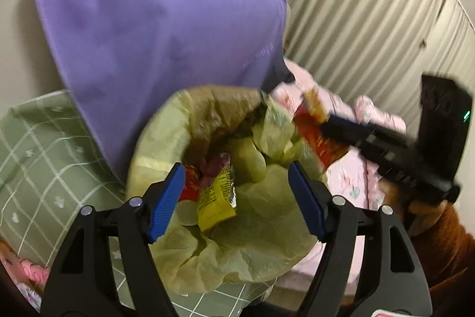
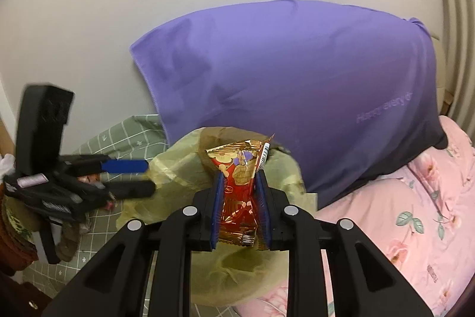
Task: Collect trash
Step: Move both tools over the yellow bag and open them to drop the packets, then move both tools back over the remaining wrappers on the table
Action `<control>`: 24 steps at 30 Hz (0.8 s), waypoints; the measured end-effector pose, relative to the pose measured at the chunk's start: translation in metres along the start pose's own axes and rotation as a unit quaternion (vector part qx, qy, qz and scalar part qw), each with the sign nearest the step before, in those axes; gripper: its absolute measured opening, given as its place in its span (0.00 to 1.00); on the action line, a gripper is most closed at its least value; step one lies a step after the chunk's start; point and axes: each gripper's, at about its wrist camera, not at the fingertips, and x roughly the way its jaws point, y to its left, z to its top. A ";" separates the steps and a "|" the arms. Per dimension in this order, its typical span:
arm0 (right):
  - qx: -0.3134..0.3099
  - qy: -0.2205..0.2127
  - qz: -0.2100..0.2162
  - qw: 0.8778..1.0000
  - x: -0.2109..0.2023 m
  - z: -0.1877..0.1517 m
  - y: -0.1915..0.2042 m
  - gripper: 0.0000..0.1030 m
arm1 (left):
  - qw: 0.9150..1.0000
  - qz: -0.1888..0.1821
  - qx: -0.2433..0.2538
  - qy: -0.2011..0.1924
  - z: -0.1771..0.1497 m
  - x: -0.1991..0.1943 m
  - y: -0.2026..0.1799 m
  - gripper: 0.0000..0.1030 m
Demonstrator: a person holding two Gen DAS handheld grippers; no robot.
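Over bin [image 1: 166, 138] | right claw [image 2: 239, 183] grips red wrapper [image 2: 237, 192] | left-only: yellow packet [image 1: 215, 198]

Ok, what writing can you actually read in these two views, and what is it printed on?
"Happy every d...", faint and cut off at the end: on the purple pillow.
Red and gold wrapper clamped in the right gripper: a small logo and a barcode, too small to read.
Yellow wrapper in the bin bag: dark print, too blurred to read.
Left gripper, open: no text.
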 end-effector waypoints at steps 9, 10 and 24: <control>-0.020 0.055 0.008 0.998 0.041 -0.009 0.027 0.48 | 0.994 0.068 -0.066 -0.062 -0.021 -0.063 0.035 0.66; -0.025 0.060 0.003 0.998 0.043 -0.011 0.030 0.50 | 0.993 0.073 -0.071 -0.064 -0.025 -0.068 0.038 0.66; -0.057 0.006 0.072 0.996 0.024 -0.006 0.100 0.63 | 0.952 0.242 -0.145 -0.122 -0.124 -0.168 0.108 0.66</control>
